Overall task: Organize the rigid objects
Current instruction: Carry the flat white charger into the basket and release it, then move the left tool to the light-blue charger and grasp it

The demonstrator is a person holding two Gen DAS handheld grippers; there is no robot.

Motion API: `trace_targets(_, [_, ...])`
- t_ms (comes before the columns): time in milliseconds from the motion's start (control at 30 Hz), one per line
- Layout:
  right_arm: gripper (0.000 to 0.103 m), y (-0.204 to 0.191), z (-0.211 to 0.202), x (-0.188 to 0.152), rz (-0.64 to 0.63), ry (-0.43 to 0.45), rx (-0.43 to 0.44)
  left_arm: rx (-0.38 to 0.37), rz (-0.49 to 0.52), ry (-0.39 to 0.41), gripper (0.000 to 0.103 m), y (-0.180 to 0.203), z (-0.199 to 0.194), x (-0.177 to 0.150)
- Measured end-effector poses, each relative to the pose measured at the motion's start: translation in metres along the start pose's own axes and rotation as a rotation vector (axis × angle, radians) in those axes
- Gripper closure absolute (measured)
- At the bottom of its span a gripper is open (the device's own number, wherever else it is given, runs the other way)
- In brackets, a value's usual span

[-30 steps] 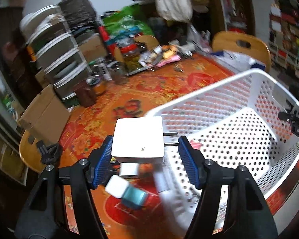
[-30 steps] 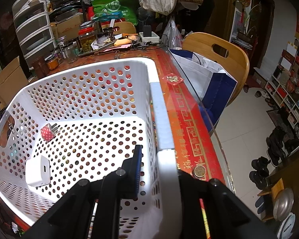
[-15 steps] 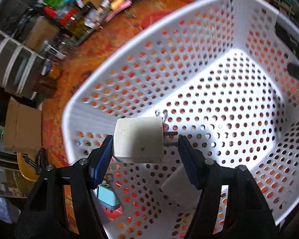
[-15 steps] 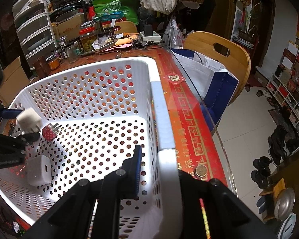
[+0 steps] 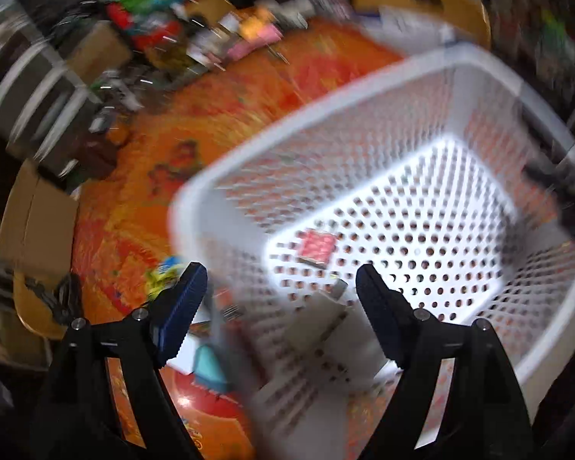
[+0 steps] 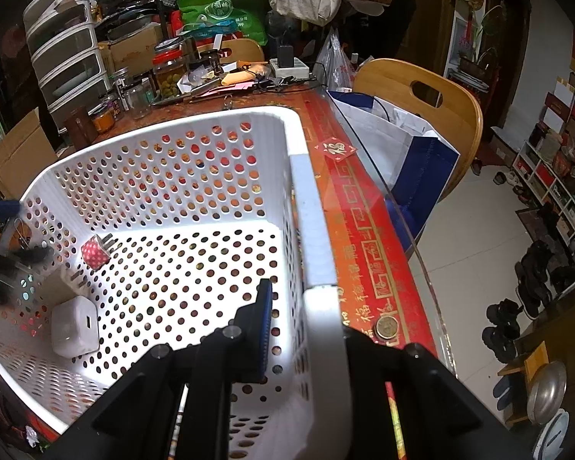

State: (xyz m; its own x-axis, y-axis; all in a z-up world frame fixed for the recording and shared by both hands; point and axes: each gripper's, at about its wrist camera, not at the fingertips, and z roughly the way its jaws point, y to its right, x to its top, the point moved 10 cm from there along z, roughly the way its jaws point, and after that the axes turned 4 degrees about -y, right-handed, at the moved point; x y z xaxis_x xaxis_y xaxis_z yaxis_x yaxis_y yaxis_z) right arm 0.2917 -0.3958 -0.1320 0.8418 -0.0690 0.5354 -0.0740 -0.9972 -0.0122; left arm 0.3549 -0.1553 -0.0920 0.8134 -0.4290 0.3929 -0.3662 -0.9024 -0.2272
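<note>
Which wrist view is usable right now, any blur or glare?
Left wrist: heavy motion blur; white basket and table clutter smeared, only the left gripper crisp. Right wrist: sharp, fisheye-bent, bright patch on the basket floor, red charger readable.

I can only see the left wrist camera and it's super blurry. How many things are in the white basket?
Observer: Three, it looks like: a red spotted plug, a white charger, and a blurry white block between them.
Operator: What's my other hand doing?
Observer: The right gripper is shut on the basket, at its near rim, with one finger inside the wall.
Operator: Is anything outside the basket on that side?
Observer: A coin lies on the table, just beside the rim.
</note>
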Motion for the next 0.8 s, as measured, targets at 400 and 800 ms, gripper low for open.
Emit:
trace_targets(400, [0.088, 0.002, 0.001, 0.003, -0.006, -0.003, -0.006, -0.094, -0.448, 0.079, 0.000, -0.146, 0.022, -0.158])
trace_targets(800, [0.088, 0.003, 0.000, 0.003, -0.007, -0.009, -0.017, -0.045, -0.427, 0.046, 0.000, -0.103, 0.096, -0.161])
